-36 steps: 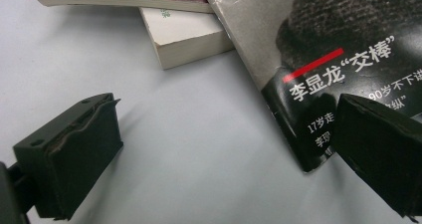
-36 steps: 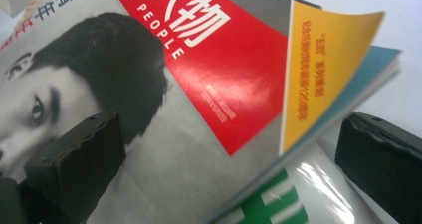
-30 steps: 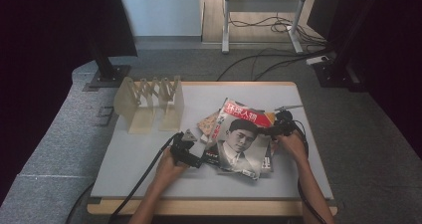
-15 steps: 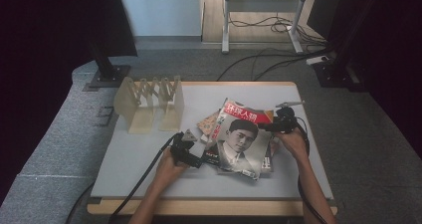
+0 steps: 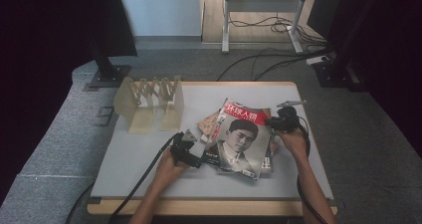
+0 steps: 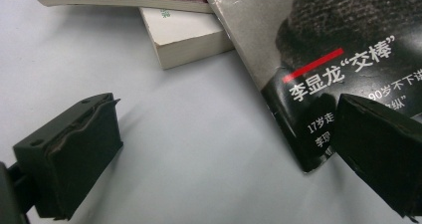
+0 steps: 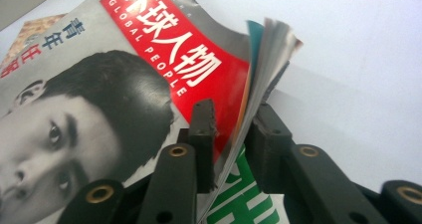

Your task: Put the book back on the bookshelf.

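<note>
Room: dark curtains on both sides, grey carpet, cables trailing across the floor behind the table (image 5: pixel 149 174), which has a pale grey top.

Landmark: a wooden book rack (image 5: pixel 149 104) stands at the far left part of the table, its slots bare.

Magazine: the magazine (image 5: pixel 239 139) with the red title band and a portrait on the cover lies on top of a loose heap to the right of the rack, well apart from it.

Heap under it: at least two books (image 6: pixel 184 37) stick out from beneath the magazine on the side facing the rack; a green-printed cover shows under its far edge in the right gripper view.

Right claw: the right claw (image 7: pixel 229 134) has just been closing, with the magazine's edge between its jaws; they now pinch the pages, which curl up off the heap on the side away from the rack.

Left claw: the left claw (image 6: pixel 224 149) is spread wide and low over the table at the magazine's near corner, on the rack side; one jaw sits over that corner, whether touching it I cannot tell.

Done so far: by my reading, only the grip on the magazine's edge is made.

Left to do: lifting it clear, carrying it to the rack and standing it in a slot, then likely the books.
</note>
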The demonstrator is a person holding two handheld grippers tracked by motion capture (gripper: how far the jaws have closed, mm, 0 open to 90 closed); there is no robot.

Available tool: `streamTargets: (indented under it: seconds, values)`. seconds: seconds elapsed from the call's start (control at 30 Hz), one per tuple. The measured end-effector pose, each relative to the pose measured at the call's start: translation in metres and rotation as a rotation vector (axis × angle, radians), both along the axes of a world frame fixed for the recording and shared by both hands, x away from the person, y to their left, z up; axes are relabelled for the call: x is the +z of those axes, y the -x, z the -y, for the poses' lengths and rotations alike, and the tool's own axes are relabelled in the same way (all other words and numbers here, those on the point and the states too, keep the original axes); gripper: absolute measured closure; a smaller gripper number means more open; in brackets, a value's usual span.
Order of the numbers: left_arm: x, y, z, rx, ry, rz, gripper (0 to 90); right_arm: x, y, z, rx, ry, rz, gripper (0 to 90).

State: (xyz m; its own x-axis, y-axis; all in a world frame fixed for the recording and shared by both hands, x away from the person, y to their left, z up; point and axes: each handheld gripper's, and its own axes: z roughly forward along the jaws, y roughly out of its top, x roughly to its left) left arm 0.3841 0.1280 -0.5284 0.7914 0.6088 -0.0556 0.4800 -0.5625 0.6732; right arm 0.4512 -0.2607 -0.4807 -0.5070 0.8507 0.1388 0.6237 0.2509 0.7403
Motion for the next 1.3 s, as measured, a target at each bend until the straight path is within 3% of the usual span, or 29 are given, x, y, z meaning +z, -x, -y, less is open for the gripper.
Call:
streamTargets:
  seconds: [0.27, 0.87, 1.1, 1.2, 1.3]
  values:
    - [0.0, 0.0, 0.0, 0.002, 0.005, -0.003, 0.0, 0.016, 0.011, -0.001, 0.039, -0.04, 0.058, 83.5]
    - [0.002, 0.0, -0.004, -0.017, 0.009, -0.025, 0.0, 0.06, 0.036, -0.014, 0.11, -0.054, 0.164, 85.7]
    - [0.01, 0.007, 0.0, -0.043, -0.019, 0.044, 0.1, 0.071, 0.044, -0.02, 0.13, -0.058, 0.195, 85.5]
    - [0.015, 0.008, 0.0, -0.031, 0.018, 0.061, 3.5, 0.073, 0.046, -0.021, 0.143, -0.07, 0.202, 85.5]
    - [0.019, 0.006, -0.004, -0.028, 0.086, 0.034, 7.9, 0.075, 0.049, -0.023, 0.154, -0.069, 0.214, 85.3]
